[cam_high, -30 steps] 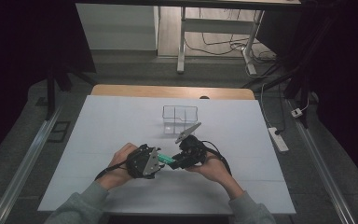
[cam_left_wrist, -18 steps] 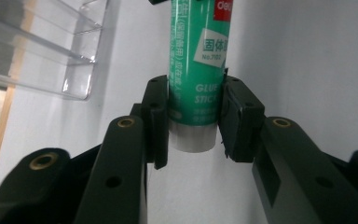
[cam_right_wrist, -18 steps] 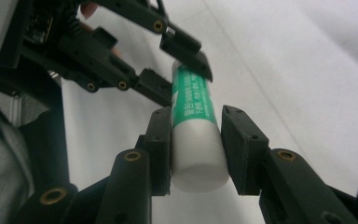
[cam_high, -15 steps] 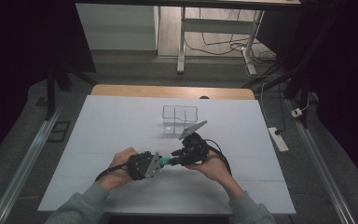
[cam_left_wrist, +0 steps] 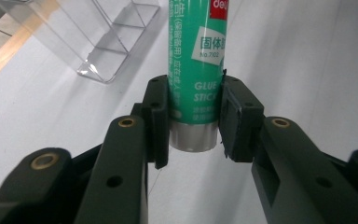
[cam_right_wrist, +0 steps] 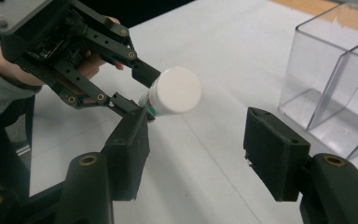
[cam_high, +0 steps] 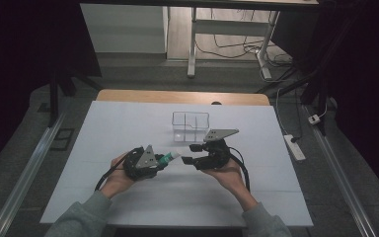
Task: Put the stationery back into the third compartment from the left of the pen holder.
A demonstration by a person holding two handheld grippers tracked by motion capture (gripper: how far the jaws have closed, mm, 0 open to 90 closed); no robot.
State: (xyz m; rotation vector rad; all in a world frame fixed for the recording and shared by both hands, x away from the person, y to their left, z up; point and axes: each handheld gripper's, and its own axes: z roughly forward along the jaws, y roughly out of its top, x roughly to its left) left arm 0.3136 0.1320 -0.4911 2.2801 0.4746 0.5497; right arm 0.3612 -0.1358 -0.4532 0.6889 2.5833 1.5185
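Right claw drawn back from glue stick, jaws just opening, nothing between them. Left claw clamped on glue stick near its base, stick held level above table near front edge. Clear box mid-table.

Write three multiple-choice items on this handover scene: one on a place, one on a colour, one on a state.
1. Where does the clear box stand?
A. beyond the grippers
B. off the table
C. under the left hand

2. What colour is the glue stick body?
A. red
B. green
C. yellow

3. How are the right gripper jaws?
A. open, holding nothing
B. clamped on the box
C. clamped on the glue stick

Key: 1 A, the high view shows it farther up the table; 2 B, green label in the left gripper jaws; 3 A, the stick's cap lies beyond the gap.
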